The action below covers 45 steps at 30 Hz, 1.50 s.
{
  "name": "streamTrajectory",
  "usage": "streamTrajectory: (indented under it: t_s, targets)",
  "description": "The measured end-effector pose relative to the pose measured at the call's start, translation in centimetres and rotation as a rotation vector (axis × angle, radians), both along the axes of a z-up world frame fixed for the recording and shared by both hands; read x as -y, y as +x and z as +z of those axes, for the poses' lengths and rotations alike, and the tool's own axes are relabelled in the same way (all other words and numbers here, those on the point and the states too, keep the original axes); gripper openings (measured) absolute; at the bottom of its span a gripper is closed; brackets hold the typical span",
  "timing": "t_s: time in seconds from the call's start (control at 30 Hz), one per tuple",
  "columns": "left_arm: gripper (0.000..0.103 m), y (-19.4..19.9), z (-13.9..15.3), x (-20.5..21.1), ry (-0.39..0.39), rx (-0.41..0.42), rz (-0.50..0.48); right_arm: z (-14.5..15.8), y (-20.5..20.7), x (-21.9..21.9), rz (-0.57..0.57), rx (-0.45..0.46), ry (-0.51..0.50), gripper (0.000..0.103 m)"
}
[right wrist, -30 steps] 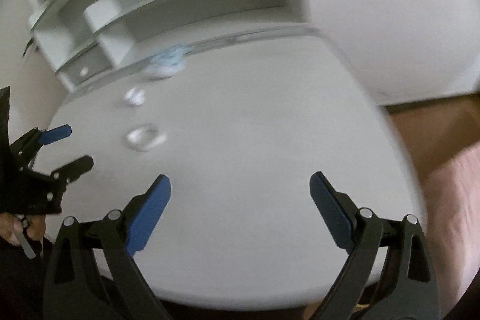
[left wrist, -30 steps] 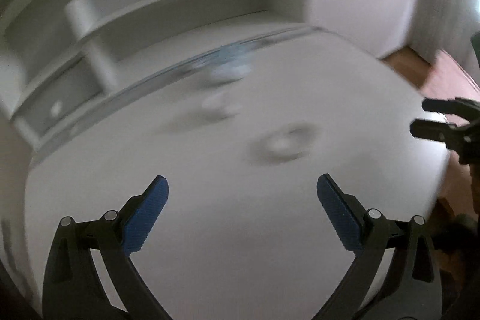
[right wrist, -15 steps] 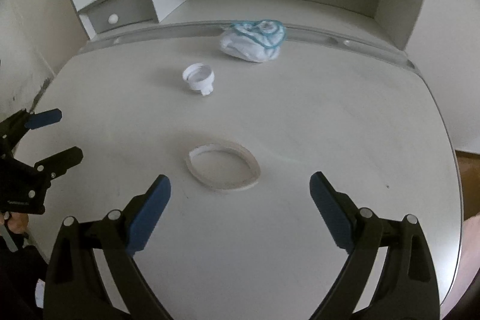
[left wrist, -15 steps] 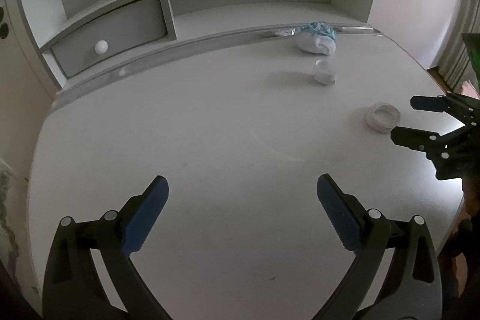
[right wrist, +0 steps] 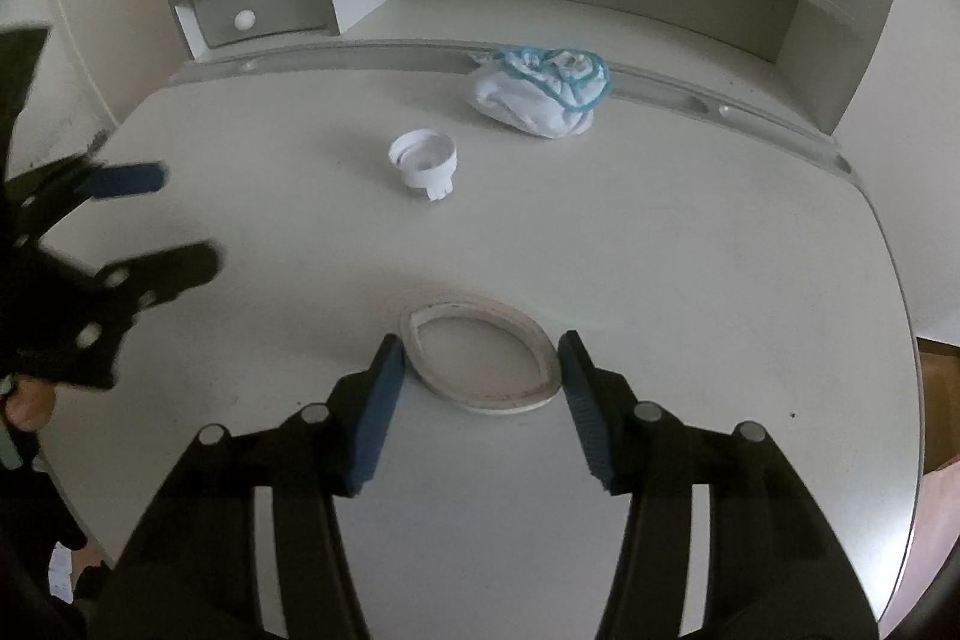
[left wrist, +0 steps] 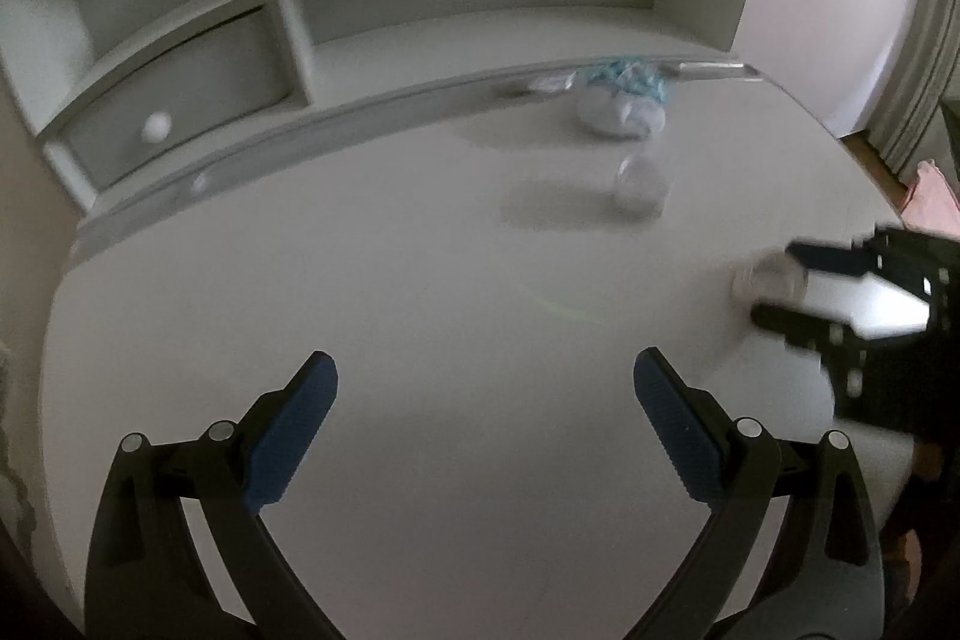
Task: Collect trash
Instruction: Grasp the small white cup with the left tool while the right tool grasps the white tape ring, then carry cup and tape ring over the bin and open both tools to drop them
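The left gripper [right wrist: 135, 220] hangs at nine o'clock over bare desk [right wrist: 690, 250], jaws wide with nothing between them. At six o'clock the right gripper [right wrist: 480, 388] has just been closing; its jaws stand narrow on either side of the ring [right wrist: 480, 358], pads at its outer edge, though I can't tell whether they press yet. The ring looks thin, light and bendy (squashed oval already), so I'd pinch across the band gently. Toward twelve sits the white cap [right wrist: 423, 160], and at one o'clock the soft wad [right wrist: 540, 94] against the back rail. The desk edge curves away at three o'clock, with open room all round.
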<state>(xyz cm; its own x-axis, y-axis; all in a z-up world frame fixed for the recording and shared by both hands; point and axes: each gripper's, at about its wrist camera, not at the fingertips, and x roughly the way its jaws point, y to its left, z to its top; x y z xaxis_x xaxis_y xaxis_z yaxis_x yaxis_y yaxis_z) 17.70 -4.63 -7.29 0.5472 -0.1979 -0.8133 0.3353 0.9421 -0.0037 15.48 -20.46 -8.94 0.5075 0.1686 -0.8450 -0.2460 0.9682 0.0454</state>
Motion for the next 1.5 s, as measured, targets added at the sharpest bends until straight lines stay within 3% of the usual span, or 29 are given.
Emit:
streamTrajectory:
  t_s: [0.27, 0.47, 0.6, 0.63, 0.67, 0.8, 0.97, 1.27, 1.5]
  targets:
    - [0.096, 4.2, -0.3, 6.7, 0.004, -0.003, -0.067, 1.0, -1.4, 3.6, -0.065, 0.022, 0.031, 0.052]
    - [0.095, 5.9, -1.3, 8.8, 0.016, -0.018, -0.042, 1.2, -2.8, 6.9, -0.132, 0.027, 0.037, 0.052]
    - [0.061, 5.9, -1.5, 9.2, 0.037, -0.023, -0.041, 1.1, -3.9, 9.2, -0.183, 0.032, 0.044, 0.052]
    - [0.041, 5.8, -1.3, 9.2, 0.034, -0.016, -0.044, 1.1, -4.2, 9.6, -0.193, 0.034, 0.047, 0.052]
    - [0.030, 5.6, -1.1, 9.5, 0.046, -0.013, -0.044, 1.2, -4.6, 10.0, -0.203, 0.037, 0.051, 0.052]
    - [0.031, 4.4, -0.2, 11.1, 0.018, -0.014, -0.097, 1.4, -6.7, 13.1, -0.281, 0.054, 0.065, 0.052]
    - [0.031, 1.1, 0.9, 17.6, -0.011, 0.010, -0.245, 1.6, -11.3, 19.4, -0.456, 0.072, 0.078, 0.052]
    - [0.031, -9.6, 1.5, 35.2, -0.121, -0.022, -0.670, 1.8, -24.1, 32.2, -0.836, 0.097, 0.063, 0.052]
    - [0.031, -18.3, 0.1, 45.1, -0.154, -0.075, -0.912, -1.2, -34.6, 39.2, -1.073, 0.038, 0.082, 0.052]
